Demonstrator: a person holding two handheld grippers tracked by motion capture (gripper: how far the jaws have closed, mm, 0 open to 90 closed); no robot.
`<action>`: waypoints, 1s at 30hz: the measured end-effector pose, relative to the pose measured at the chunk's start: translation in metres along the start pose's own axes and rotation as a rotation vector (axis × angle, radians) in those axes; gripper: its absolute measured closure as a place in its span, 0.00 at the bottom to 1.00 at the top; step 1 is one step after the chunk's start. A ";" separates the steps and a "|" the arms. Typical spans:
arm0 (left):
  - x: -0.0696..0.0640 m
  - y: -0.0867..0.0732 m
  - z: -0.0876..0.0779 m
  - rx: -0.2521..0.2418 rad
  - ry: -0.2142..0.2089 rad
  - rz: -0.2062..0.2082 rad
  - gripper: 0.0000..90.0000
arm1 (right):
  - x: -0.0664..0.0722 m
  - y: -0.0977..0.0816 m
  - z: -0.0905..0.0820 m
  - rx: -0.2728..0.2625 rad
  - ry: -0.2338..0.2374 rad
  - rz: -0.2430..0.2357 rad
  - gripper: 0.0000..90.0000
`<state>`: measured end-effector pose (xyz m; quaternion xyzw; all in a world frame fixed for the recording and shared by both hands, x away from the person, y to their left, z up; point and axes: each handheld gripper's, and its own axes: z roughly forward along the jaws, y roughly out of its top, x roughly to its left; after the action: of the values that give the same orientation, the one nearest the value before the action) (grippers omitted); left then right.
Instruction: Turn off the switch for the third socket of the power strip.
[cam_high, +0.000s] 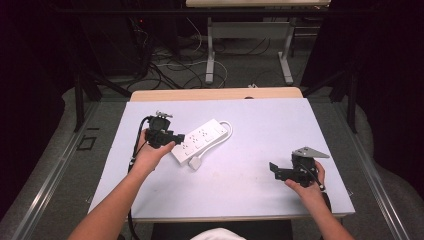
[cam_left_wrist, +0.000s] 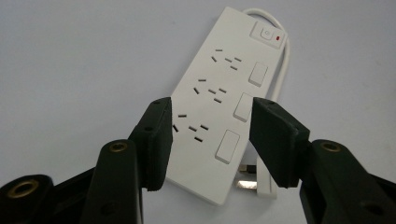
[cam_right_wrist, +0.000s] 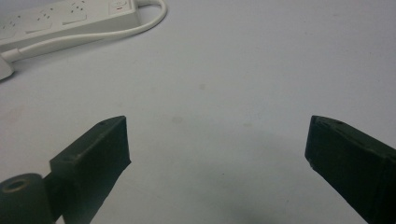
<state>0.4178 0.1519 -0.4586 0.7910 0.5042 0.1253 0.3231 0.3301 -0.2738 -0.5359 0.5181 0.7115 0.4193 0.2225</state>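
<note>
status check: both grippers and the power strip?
Left gripper straddling the near end of the power strip, jaws not visibly pressing. Right gripper open, nothing between its jaws. Plug lies beside the strip; nothing blocking.

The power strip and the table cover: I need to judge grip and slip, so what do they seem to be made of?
The power strip looks like hard white moulded plastic, smooth with a slight sheen and crisp socket slots. Its cable seems a flexible rubbery white sheath, since it bends in a loop. The table cover appears a matt pale sheet, faintly scuffed; what it is made of I cannot tell.
</note>
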 end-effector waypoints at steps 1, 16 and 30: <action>0.000 0.000 0.001 0.002 0.001 0.002 0.55 | 0.000 0.000 0.000 0.002 0.001 -0.003 0.07; -0.004 0.001 0.022 0.072 0.003 -0.022 0.65 | 0.000 -0.001 0.002 0.002 0.008 -0.010 0.07; -0.007 0.000 0.039 0.142 -0.003 -0.002 0.78 | -0.002 -0.001 0.002 0.003 0.011 -0.010 0.07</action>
<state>0.4351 0.1308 -0.4875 0.8117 0.5120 0.0880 0.2669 0.3316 -0.2746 -0.5379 0.5125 0.7161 0.4197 0.2199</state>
